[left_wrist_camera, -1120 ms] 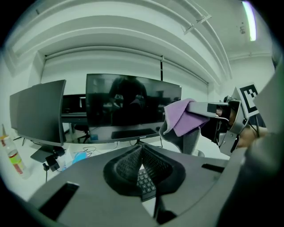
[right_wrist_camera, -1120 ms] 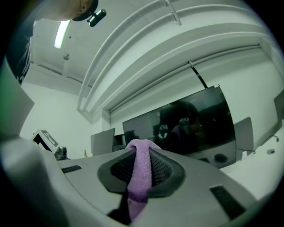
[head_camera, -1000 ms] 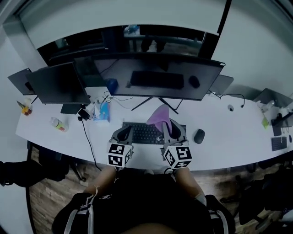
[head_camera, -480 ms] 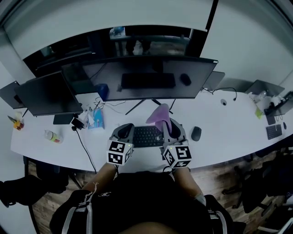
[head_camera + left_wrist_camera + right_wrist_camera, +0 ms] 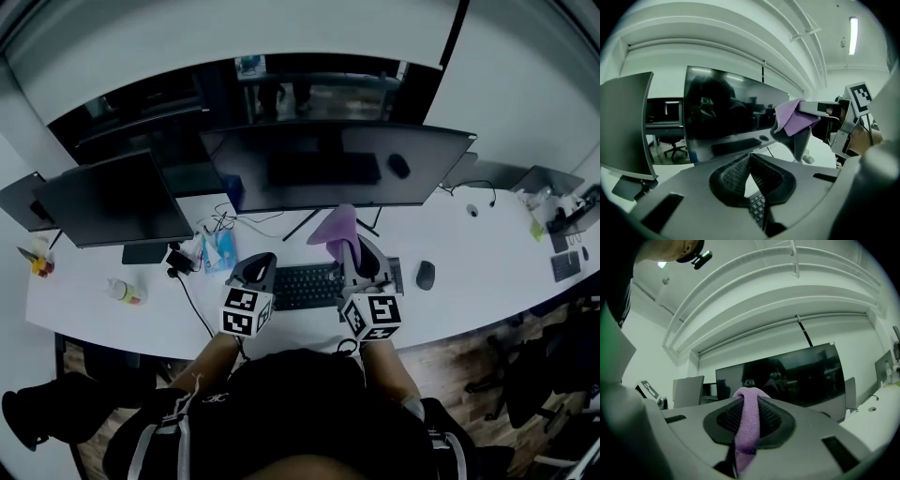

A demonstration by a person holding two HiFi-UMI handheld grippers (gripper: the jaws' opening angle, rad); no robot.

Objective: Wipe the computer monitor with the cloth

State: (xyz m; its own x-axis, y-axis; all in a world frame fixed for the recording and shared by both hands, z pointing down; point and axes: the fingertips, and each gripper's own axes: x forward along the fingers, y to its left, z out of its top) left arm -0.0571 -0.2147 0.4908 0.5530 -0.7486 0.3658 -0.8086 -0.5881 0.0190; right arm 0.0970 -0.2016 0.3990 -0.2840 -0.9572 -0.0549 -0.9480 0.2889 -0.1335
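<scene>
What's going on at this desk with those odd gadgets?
A person seated at a white desk holds a hand-held gripper in each hand. The right hand-held gripper is clamped on a purple cloth, raised in front of the wide dark monitor; the cloth does not appear to touch the screen yet. The left hand-held gripper is shut and empty, above the keyboard.

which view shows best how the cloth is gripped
The right gripper view: the purple cloth sits close up, pinched in the shut jaws of the right gripper. The left gripper view shows it sideways, draped off that gripper; the head view shows only its loose end.
</scene>
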